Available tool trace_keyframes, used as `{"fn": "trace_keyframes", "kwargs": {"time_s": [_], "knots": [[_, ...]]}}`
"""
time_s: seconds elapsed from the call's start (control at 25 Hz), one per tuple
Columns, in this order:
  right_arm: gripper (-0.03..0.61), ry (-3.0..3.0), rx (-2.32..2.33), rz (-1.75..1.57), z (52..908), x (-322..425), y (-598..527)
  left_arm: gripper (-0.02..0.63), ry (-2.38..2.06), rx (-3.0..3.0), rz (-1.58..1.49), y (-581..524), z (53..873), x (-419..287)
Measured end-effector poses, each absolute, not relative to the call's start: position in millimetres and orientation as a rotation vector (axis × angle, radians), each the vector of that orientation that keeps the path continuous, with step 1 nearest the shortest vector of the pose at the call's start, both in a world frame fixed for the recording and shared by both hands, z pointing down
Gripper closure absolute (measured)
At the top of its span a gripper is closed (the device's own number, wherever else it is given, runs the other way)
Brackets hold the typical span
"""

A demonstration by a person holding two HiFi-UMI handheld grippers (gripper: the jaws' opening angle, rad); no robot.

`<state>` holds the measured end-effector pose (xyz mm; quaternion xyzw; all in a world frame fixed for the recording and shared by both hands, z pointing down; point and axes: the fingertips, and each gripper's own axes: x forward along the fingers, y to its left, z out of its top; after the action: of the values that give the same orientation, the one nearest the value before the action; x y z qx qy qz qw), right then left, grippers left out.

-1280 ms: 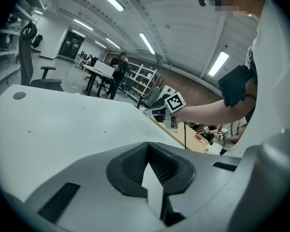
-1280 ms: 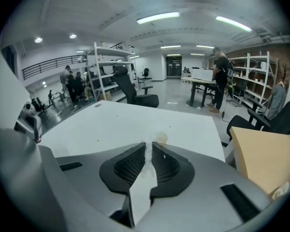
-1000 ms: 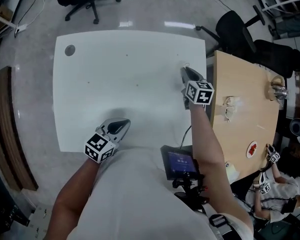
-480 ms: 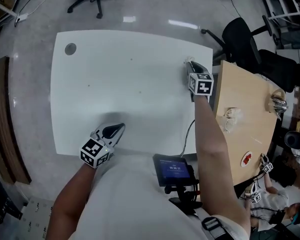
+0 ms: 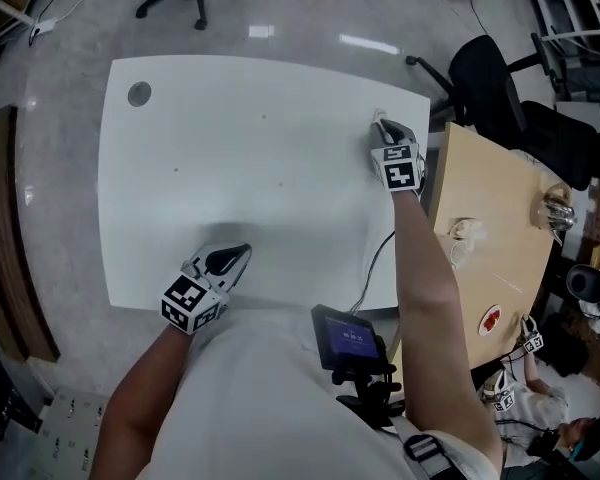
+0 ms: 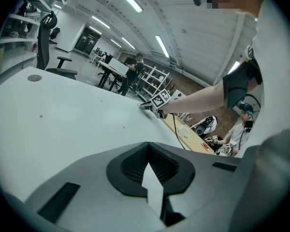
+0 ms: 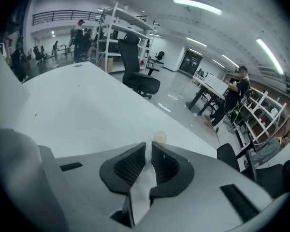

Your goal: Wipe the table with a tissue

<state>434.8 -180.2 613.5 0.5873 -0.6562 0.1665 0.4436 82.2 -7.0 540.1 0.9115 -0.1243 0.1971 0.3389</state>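
The white table [image 5: 230,168] fills the middle of the head view. My right gripper [image 5: 383,128] is at its far right, close to the right edge, tip down on the surface. It is shut on a white tissue [image 7: 144,187], whose crumpled tip [image 5: 379,118] pokes out past the jaws. In the right gripper view the right gripper [image 7: 149,149] has the tissue running back between its dark pads. My left gripper [image 5: 235,256] rests at the near edge on the left, shut, with nothing seen in it. The left gripper [image 6: 147,151] looks across the table towards the right arm.
A grey round cap [image 5: 138,94] sits in the table's far left corner, and a few small specks [image 5: 281,181] dot the top. A wooden table [image 5: 490,228] butts against the right side, with black office chairs [image 5: 500,78] beyond. A screen device [image 5: 350,336] hangs at my chest.
My right gripper has slid with the tissue away from me, towards the table's far right corner. The left gripper has stayed at the near edge.
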Motion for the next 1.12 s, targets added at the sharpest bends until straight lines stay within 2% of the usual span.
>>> {"fn": "trace_keyframes", "kwargs": {"time_s": [0.68,0.92,1.12], "knots": [[0.532,-1.768,1.203,0.222,616.6,349.9,-138.5,0.607,-0.294,2.415,0.509,7.9,527.7,83.3],[0.532,-1.940,1.109,0.396,616.6,315.7,-115.2,0.607,-0.298,2.444,0.500,10.6,519.2,78.9],[0.531,-2.044,1.234,0.548,601.7,297.3,-105.0,0.607,-0.322,2.465,0.481,5.9,514.3,72.6]]}}
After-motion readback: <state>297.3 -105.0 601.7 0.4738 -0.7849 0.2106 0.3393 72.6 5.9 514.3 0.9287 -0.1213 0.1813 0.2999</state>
